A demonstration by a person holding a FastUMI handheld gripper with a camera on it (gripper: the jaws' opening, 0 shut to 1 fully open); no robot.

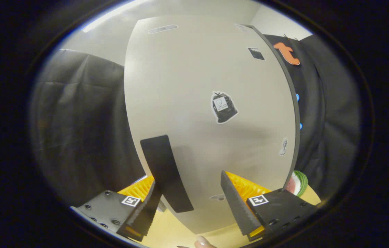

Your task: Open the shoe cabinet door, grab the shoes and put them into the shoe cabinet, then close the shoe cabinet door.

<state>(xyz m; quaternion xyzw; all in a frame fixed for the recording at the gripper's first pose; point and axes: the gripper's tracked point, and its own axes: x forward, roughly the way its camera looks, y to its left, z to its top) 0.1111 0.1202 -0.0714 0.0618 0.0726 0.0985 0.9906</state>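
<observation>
the hand-held gripper (191,203) sits right up against the shoe cabinet door (208,103), its 2 fingers spread apart and clamped on nothing; the dark strip handle (166,172) on the door lies just ahead of the left finger, between the 2. the pale door stands closed, with a few stickers on it, one a dark bag shape (223,107). a yellow worktop (170,230) shows beneath the door, and a watermelon-slice item (297,183) lies beside the cabinet's right edge. a fingertip (203,243) shows just under the fingers
</observation>
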